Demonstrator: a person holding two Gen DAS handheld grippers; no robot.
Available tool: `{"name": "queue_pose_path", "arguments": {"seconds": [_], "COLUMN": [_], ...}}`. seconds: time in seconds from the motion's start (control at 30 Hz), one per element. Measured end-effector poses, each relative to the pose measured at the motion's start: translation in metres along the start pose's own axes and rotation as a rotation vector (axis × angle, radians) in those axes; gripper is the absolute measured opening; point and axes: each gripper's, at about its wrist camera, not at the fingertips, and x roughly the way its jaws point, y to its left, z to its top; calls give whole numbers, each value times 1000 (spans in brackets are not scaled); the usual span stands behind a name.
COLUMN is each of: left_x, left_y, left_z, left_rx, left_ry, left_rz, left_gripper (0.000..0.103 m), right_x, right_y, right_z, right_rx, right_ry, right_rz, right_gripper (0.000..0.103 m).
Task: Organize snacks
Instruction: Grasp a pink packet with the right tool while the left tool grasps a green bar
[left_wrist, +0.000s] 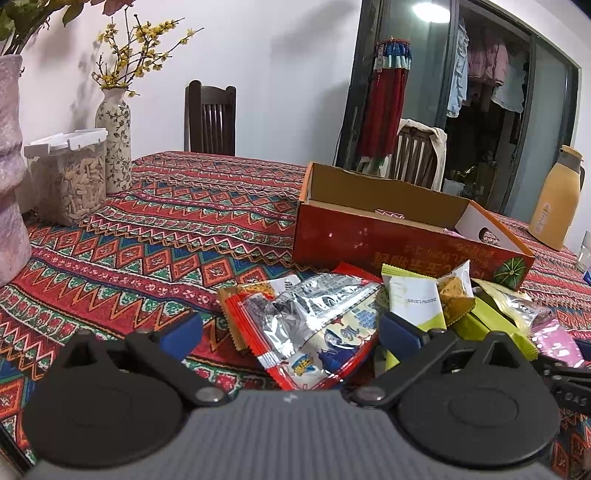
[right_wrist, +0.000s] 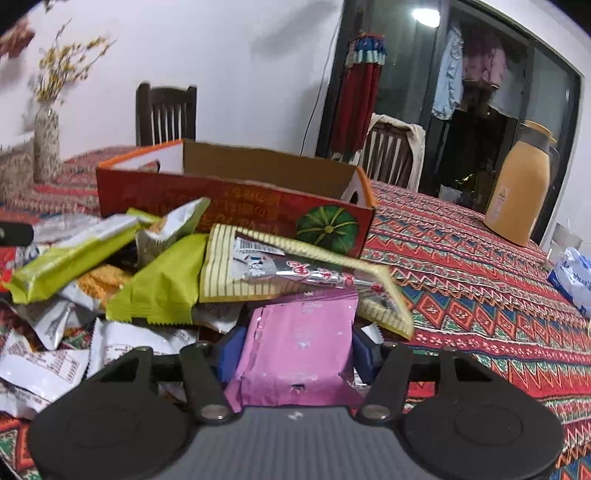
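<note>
Packets (left_wrist: 391, 213) inside orange box (left_wrist: 369, 242)

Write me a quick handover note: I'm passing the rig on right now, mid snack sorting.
Left gripper: open, low over the near end of the snack pile, around a silver and red packet but not closed on it.
Right gripper: a pink packet sits between its fingers; looks gripped.
Cardboard box: behind the pile on the patterned tablecloth, open, with at least one packet visible inside.
Left to do: drop the pink packet into the box, then work through the pile.
</note>
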Motion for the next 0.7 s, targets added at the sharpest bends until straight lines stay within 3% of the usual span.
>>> {"name": "queue_pose_path", "arguments": {"seconds": [0.7], "left_x": [6], "left_y": [-5], "left_z": [14], "left_rx": [67], "left_ry": [3], "left_rz": [44], "left_gripper": [103], "right_x": [-51], "right_y": [-39], "right_z": [9], "right_rx": [180], "right_ry": [-167], "right_rz": [115], "right_gripper": [59]}}
